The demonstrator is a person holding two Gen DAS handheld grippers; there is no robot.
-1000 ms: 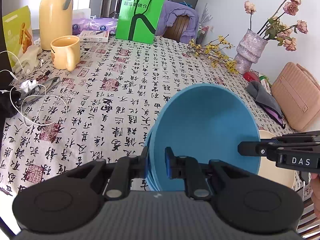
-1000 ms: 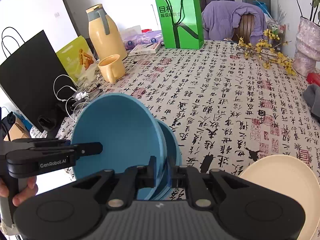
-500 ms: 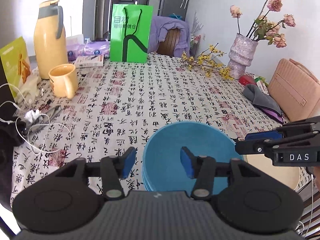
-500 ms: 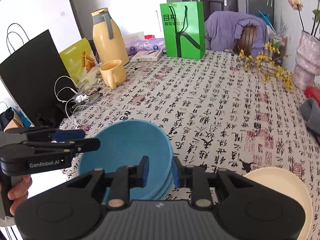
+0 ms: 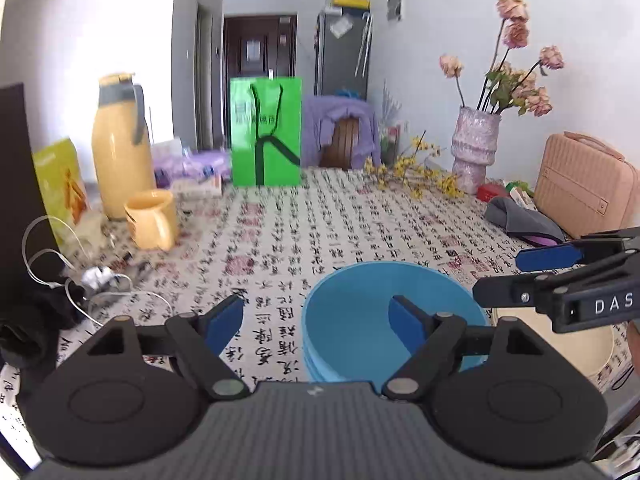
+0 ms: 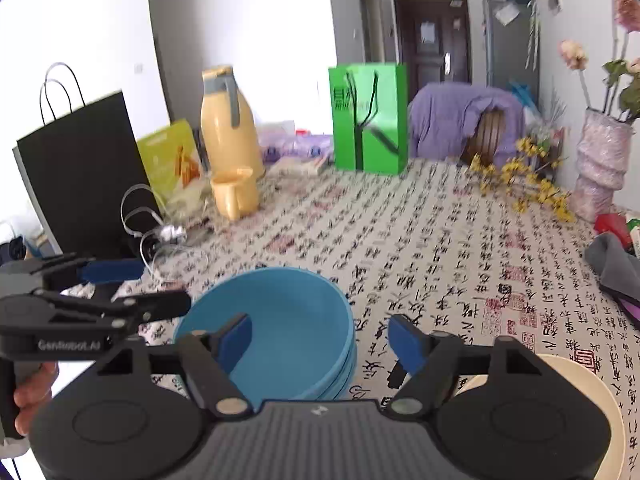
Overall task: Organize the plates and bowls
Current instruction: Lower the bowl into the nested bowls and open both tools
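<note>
A stack of blue bowls (image 5: 360, 320) sits on the patterned tablecloth near the front edge; it also shows in the right wrist view (image 6: 280, 320). A cream plate (image 5: 568, 344) lies to its right, seen also in the right wrist view (image 6: 592, 396). My left gripper (image 5: 318, 316) is open and empty, above and just left of the bowls. My right gripper (image 6: 320, 334) is open and empty, above the bowls' right side. Each gripper shows in the other's view: the right one (image 5: 532, 276), the left one (image 6: 132, 288).
A yellow mug (image 5: 152, 220), yellow thermos (image 5: 120, 144), green bag (image 5: 266, 132), vase with flowers (image 5: 476, 148), pink case (image 5: 584, 188) and grey cloth (image 5: 520, 216) stand around the table. White cables (image 5: 80, 280) and a black bag (image 6: 84, 168) are at the left.
Both grippers let go of the blue bowl, which now rests flat on the stack. Both have opened wide and pulled back and up.
</note>
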